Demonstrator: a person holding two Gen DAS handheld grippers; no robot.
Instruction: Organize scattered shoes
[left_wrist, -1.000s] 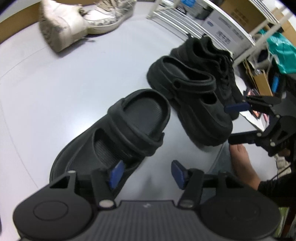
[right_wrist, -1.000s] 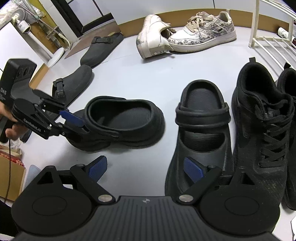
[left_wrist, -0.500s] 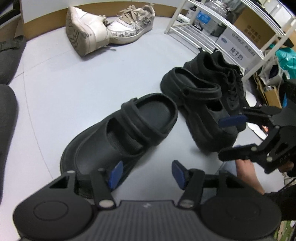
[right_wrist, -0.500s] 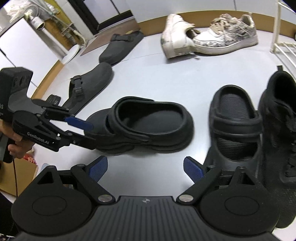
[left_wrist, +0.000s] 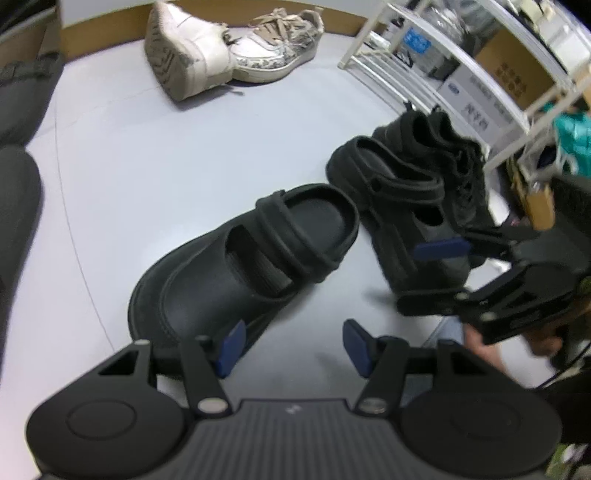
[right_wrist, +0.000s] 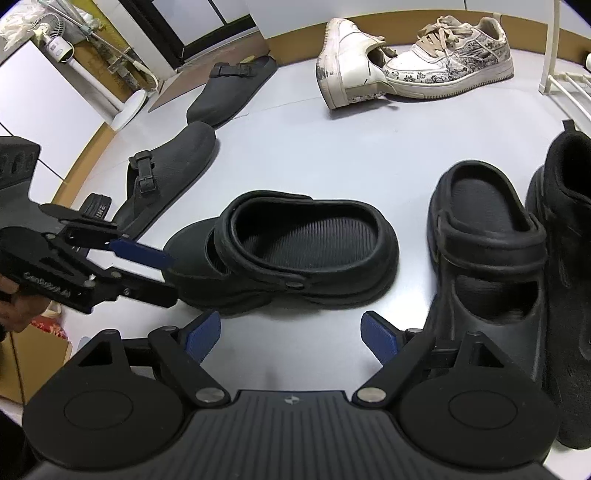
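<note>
2 black clogs on the grey floor, both tongs empty.
Loose clog (right_wrist: 291, 251) lies left of its mate (right_wrist: 487, 266); left gripper (right_wrist: 155, 273) spread by its toe, contact unclear; right gripper (right_wrist: 291, 338) closing on nothing; far-right sneaker (right_wrist: 569, 240) cut off.

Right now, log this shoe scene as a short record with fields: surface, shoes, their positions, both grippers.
surface: pale grey floor
loose clog: black clog lying crosswise, apart from its mate
lined up: second black clog beside black sneaker
white pair: white sneaker tipped on its side against printed sneaker
grey pair: grey buckle clogs, apart from each other
left gripper: by the loose clog's toe, holding nothing
right gripper: jaws closing, nothing between them
</note>
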